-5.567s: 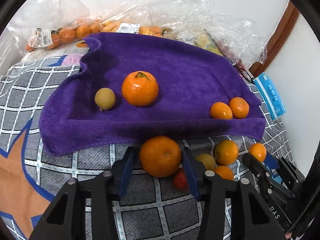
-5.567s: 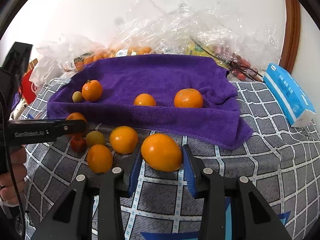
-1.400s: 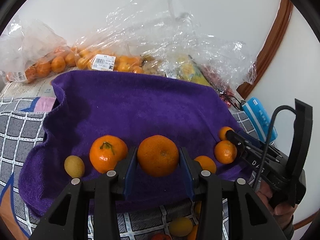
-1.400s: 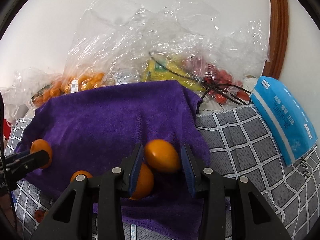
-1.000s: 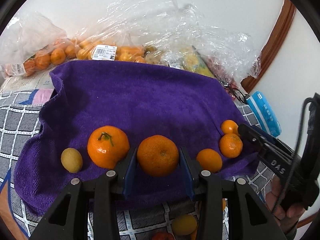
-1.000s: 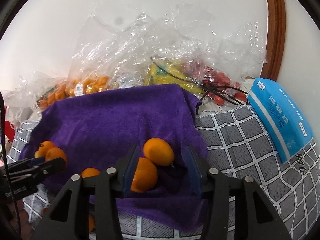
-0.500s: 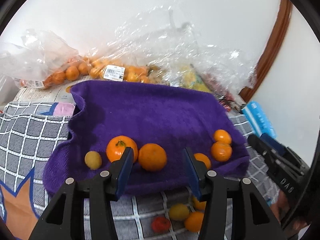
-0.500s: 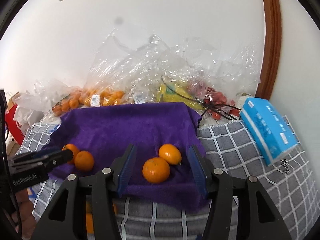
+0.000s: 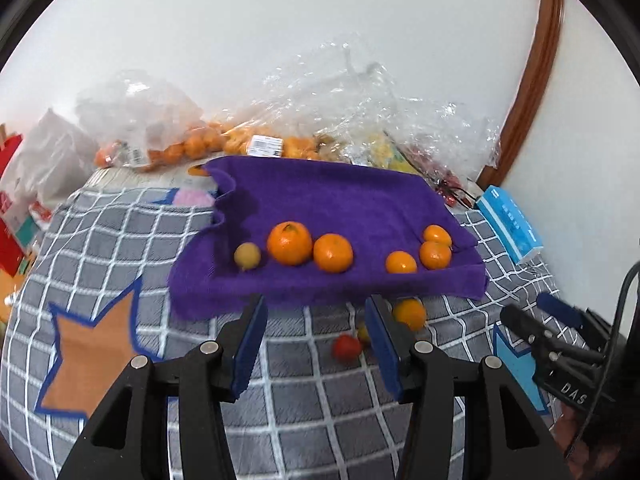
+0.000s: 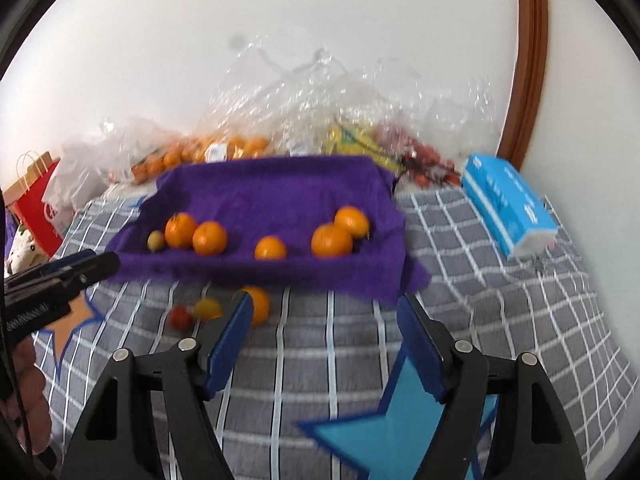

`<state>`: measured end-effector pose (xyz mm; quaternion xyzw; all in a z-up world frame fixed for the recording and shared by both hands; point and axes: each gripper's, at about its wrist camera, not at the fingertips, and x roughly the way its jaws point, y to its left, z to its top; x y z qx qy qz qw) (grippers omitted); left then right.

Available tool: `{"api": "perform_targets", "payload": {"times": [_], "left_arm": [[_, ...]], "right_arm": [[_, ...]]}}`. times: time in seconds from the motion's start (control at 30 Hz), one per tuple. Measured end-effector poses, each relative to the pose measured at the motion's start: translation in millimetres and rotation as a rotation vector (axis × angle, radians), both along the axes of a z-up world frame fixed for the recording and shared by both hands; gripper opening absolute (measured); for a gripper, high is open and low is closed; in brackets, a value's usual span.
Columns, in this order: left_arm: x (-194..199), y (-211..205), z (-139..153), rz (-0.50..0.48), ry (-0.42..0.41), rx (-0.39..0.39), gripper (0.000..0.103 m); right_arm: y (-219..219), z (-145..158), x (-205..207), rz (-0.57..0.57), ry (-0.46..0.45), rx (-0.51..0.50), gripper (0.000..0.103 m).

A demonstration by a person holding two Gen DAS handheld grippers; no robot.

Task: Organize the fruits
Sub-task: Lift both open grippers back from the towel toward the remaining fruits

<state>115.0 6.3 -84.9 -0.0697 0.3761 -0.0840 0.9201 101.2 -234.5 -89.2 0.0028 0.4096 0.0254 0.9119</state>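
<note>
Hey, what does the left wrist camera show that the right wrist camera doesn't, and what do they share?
Only the left wrist view shows the orange star patch and the right tool, seen side-on. Only the right wrist view shows the red paper bag, the blue star patch and the left tool, seen side-on. Both show the purple towel with six fruits on it, three loose fruits on the checked blanket, and the blue tissue pack.

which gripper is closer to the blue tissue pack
Right. The right gripper hangs just left of the blue tissue pack; the left gripper sits further left, beyond it.
</note>
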Motion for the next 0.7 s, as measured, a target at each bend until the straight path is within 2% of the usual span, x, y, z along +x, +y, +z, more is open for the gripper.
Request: {"api": "perform_targets", "payload": {"times": [0.2, 0.3, 0.57, 0.7], "left_arm": [[-27.3, 7.1, 7.9, 0.008, -0.030, 0.014, 0.048], [-38.5, 10.8, 13.9, 0.003, -0.038, 0.008, 0.048], [-52.0, 22.8, 18.6, 0.018, -0.036, -0.014, 0.048], [-50.0, 25.2, 18.6, 0.028, -0.033, -0.013, 0.048]], "right_arm": [[9.4, 11.5, -33.6, 0.014, -0.063, -0.042, 0.071], [11.1, 18.9, -46.4, 0.036, -0.106, 0.003, 0.071], [9.4, 23.5, -56.8, 0.045, -0.123, 0.089, 0.071], [2.8, 26.5, -59.6, 0.015, -0.151, 0.091, 0.072]]}}
